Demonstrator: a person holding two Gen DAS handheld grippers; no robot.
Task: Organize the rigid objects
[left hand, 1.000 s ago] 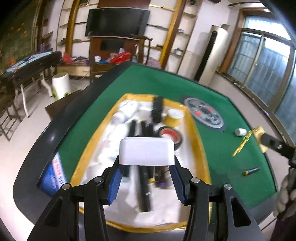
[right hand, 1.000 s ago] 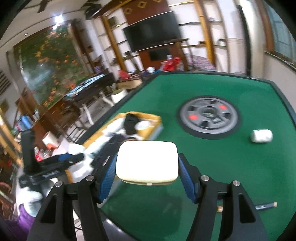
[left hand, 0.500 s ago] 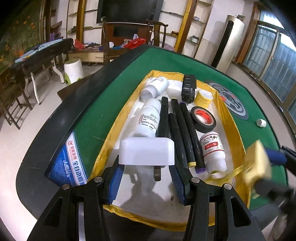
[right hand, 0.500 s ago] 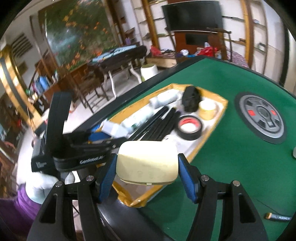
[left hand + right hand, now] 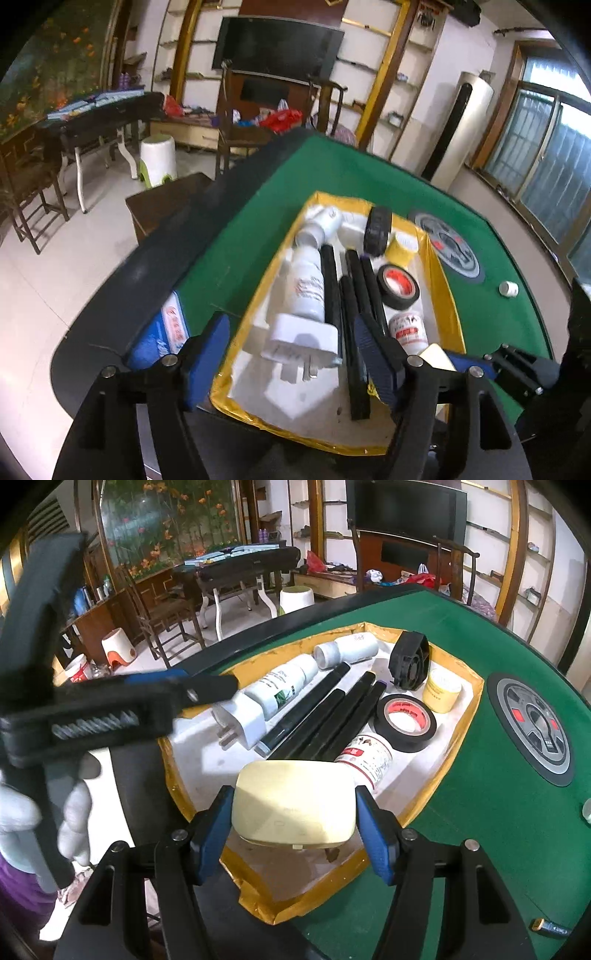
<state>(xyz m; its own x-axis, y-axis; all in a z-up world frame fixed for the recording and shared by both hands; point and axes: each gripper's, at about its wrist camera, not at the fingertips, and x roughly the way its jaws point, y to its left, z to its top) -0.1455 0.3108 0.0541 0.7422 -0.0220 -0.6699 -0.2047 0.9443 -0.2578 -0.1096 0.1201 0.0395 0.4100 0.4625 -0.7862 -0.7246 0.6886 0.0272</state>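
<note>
While the left gripper [image 5: 291,354] hangs over the near end of the tray [image 5: 236,354], its jaws are opening and the white plug [image 5: 303,341] lies loose between them on the tray floor, clear of both pads. Beside the plug's far end lies a white bottle [image 5: 308,280], and to its right the black markers [image 5: 351,295]. Past the markers sits a tape roll [image 5: 404,718]. Over the tray's near right part, the right gripper [image 5: 293,821] is clamped on a cream box [image 5: 293,805], both blue pads pressing its sides.
</note>
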